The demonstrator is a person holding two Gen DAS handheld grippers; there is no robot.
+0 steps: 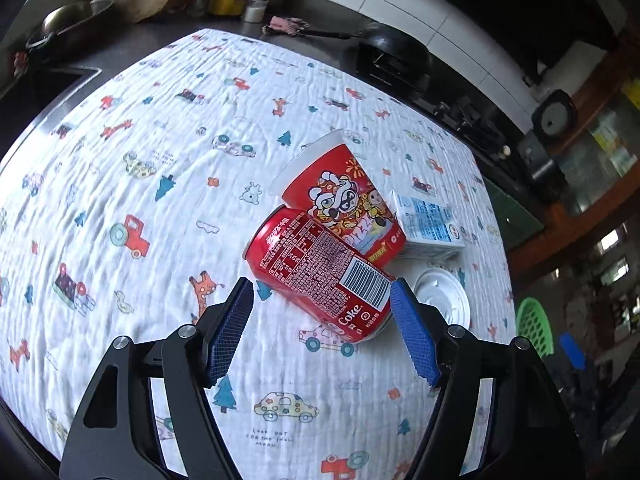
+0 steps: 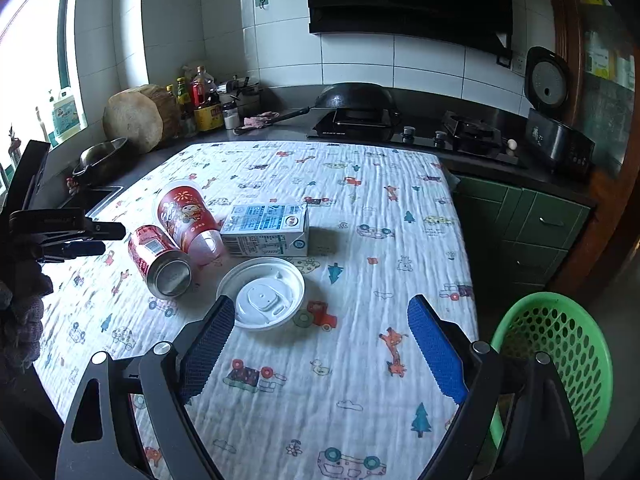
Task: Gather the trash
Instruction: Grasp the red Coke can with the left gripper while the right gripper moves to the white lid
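A red Coke can [image 1: 320, 272] lies on its side on the patterned cloth [image 1: 160, 140], against a tipped red paper cup [image 1: 340, 196]. A white-blue milk carton [image 1: 428, 224] and a white plastic lid [image 1: 444, 296] lie beside them. My left gripper [image 1: 322, 300] is open, its fingers either side of the can's near end, not touching. In the right wrist view the can [image 2: 160, 260], cup [image 2: 188, 216], carton [image 2: 266, 230] and lid [image 2: 262, 294] show. My right gripper [image 2: 320, 320] is open and empty, just before the lid. The left gripper [image 2: 86, 240] shows at the left.
A green perforated basket [image 2: 560, 360] stands off the table's right edge, also in the left wrist view [image 1: 534, 326]. Behind the table are a stove with a wok [image 2: 356, 100], a rice cooker [image 2: 552, 120], bottles [image 2: 200, 96] and a sink [image 2: 96, 196].
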